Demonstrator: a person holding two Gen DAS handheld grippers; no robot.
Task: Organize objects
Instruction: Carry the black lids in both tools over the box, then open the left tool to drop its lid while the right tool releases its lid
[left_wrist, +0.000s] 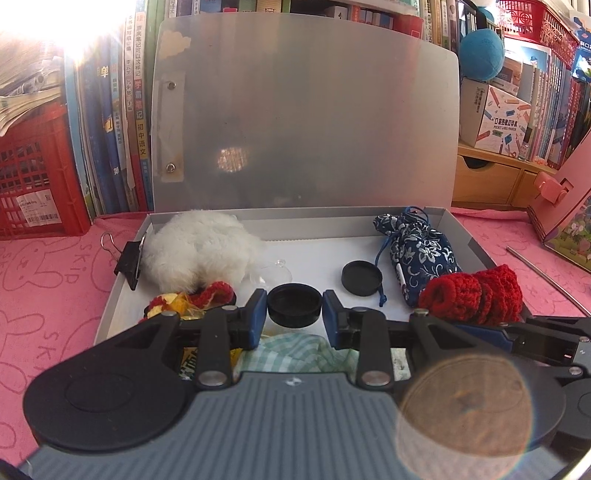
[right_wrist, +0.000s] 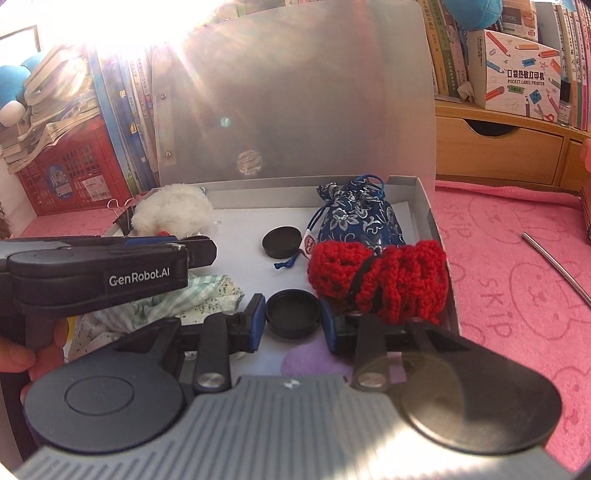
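An open grey box (left_wrist: 122, 291) with its lid raised lies on a pink cloth. Inside are a white fluffy toy (left_wrist: 199, 251), a blue floral pouch (left_wrist: 417, 254), a red knitted piece (left_wrist: 476, 295), a flat black cap (left_wrist: 362, 277) and a checked cloth (left_wrist: 295, 354). My left gripper (left_wrist: 294, 314) has its pads on both sides of a round black cap (left_wrist: 294, 304). In the right wrist view my right gripper (right_wrist: 293, 321) likewise grips a black cap (right_wrist: 293, 314), beside the red knit (right_wrist: 380, 280), the pouch (right_wrist: 354, 218) and the box (right_wrist: 424, 206).
A black binder clip (left_wrist: 129, 262) sits on the box's left wall. A metal rod (right_wrist: 557, 266) lies on the pink cloth to the right. Books and a red crate (left_wrist: 33, 177) stand behind; wooden drawers (right_wrist: 495, 151) at the back right.
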